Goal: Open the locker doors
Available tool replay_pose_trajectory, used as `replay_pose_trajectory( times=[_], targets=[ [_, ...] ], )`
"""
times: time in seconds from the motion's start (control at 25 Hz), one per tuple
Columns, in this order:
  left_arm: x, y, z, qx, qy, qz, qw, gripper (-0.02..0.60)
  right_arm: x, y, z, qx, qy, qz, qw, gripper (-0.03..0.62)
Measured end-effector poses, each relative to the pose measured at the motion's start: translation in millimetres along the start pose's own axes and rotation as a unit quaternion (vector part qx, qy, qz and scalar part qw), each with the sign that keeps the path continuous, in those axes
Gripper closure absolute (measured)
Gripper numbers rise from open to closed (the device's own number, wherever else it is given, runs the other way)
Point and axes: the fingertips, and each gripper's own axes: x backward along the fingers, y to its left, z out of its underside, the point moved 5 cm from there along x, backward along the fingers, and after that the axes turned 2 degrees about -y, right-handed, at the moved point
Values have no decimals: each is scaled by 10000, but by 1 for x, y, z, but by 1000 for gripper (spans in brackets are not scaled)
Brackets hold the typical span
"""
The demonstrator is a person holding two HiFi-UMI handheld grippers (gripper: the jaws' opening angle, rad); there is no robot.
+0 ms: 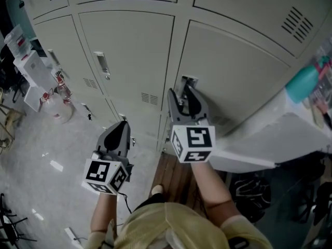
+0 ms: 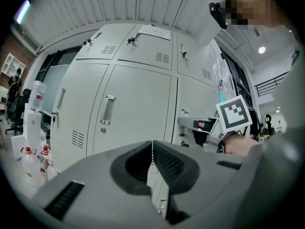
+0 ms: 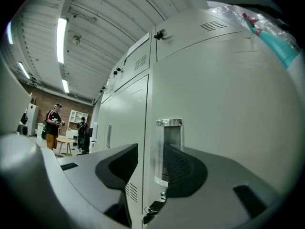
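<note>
A bank of pale grey lockers [image 1: 129,51] fills the head view. My right gripper [image 1: 184,93] is open at the metal recessed handle [image 1: 188,81] of the right-hand door [image 1: 233,71]. In the right gripper view its jaws [image 3: 150,149] straddle the door's left edge, with one jaw at the handle [image 3: 171,147]. A key [image 3: 150,208] sits in the lock below. My left gripper [image 1: 120,131] hangs lower and to the left, shut and empty, away from the doors. In its own view the left gripper [image 2: 152,144] faces the middle door's handle [image 2: 108,109] and shows the right gripper [image 2: 190,125].
Clear bottles [image 1: 54,105] and white boxes [image 1: 31,69] stand on the floor at the left. A white ledge [image 1: 280,134] with a teal bottle [image 1: 306,82] juts out at the right. Two people [image 3: 52,123] stand far off in the room.
</note>
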Motion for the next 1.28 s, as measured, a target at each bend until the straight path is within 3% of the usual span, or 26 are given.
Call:
replay_pose_trajectory(
  times=[0.56,1.28],
  targets=[
    [-2,-9,3,2,27,248,9997,594,30,16,-4,-12,-32,-357,9994,447],
    [30,-86,11,-75,57,649,9978,594,134,30,-15,108,56,-888,9960,447]
  ],
)
